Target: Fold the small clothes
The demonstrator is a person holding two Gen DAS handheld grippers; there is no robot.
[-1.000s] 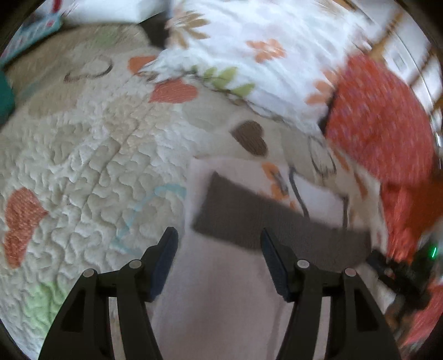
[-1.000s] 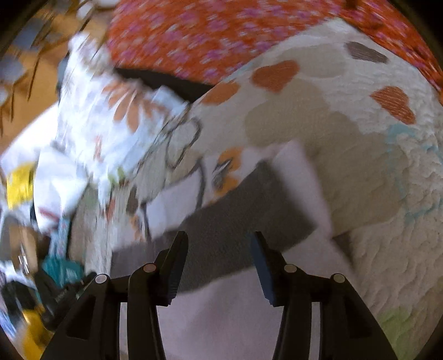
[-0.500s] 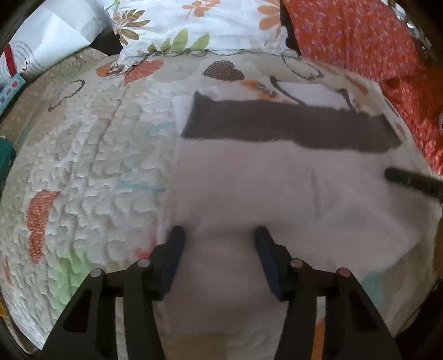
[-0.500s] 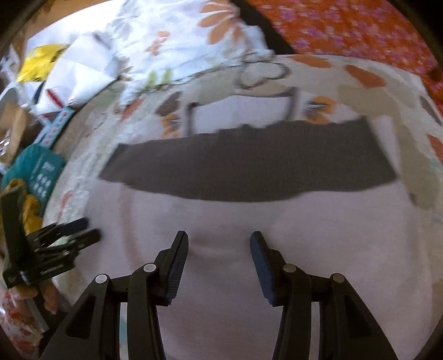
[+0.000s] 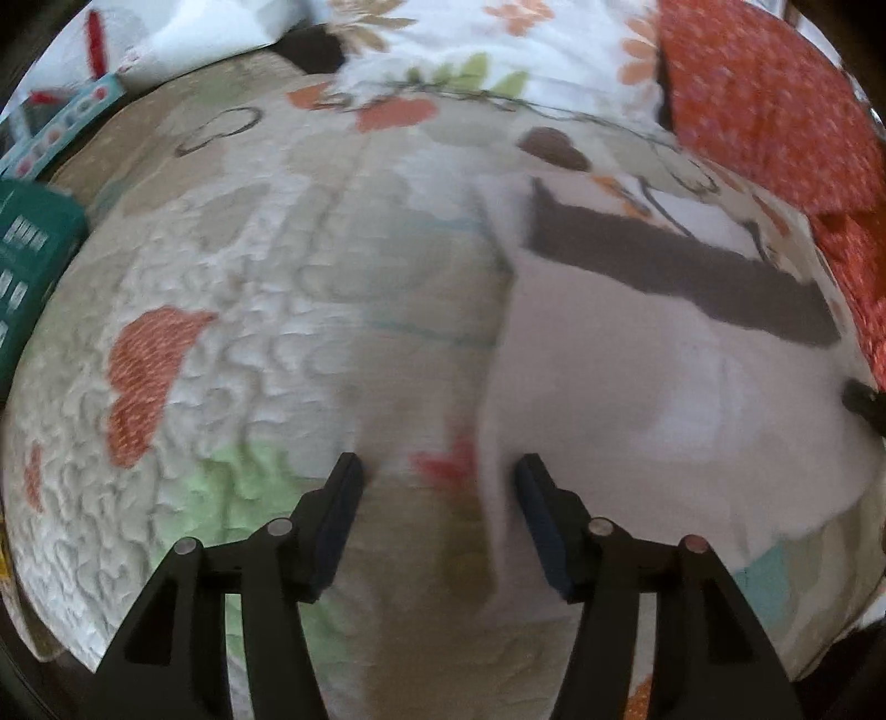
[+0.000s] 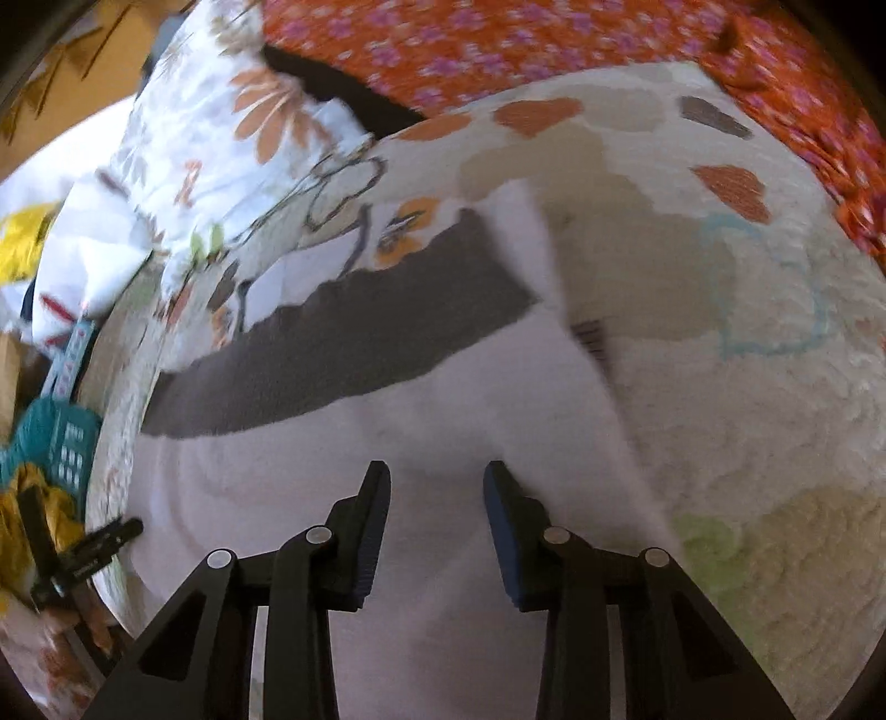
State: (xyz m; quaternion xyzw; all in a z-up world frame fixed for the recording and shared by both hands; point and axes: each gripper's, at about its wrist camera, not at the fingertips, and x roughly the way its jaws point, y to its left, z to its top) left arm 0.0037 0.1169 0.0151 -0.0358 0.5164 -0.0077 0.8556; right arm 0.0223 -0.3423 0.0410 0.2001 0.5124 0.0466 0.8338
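Note:
A pale pink garment [image 5: 637, 387] with a dark grey band [image 5: 664, 266] across its far end lies flat on the quilted bedspread [image 5: 232, 332]. My left gripper [image 5: 437, 471] hovers over the garment's left edge, which runs between its fingers; its jaws are opening and the pads are not pressing on the cloth. My right gripper [image 6: 437, 476] is low over the garment [image 6: 387, 432], near its right side. Its jaws are closing, and only flat cloth shows in the gap. The grey band [image 6: 343, 338] lies beyond it. Each gripper shows at the rim of the other's view.
A white floral pillow [image 5: 498, 50] and an orange flowered cloth [image 5: 764, 99] lie at the far side of the bed. A teal basket [image 6: 55, 443] with yellow cloth stands off the bed's left edge, also seen as a teal basket [image 5: 27, 266].
The left gripper has slid left, from over the garment's middle to its left edge. The right gripper has shifted toward the garment's right side and its jaws have narrowed.

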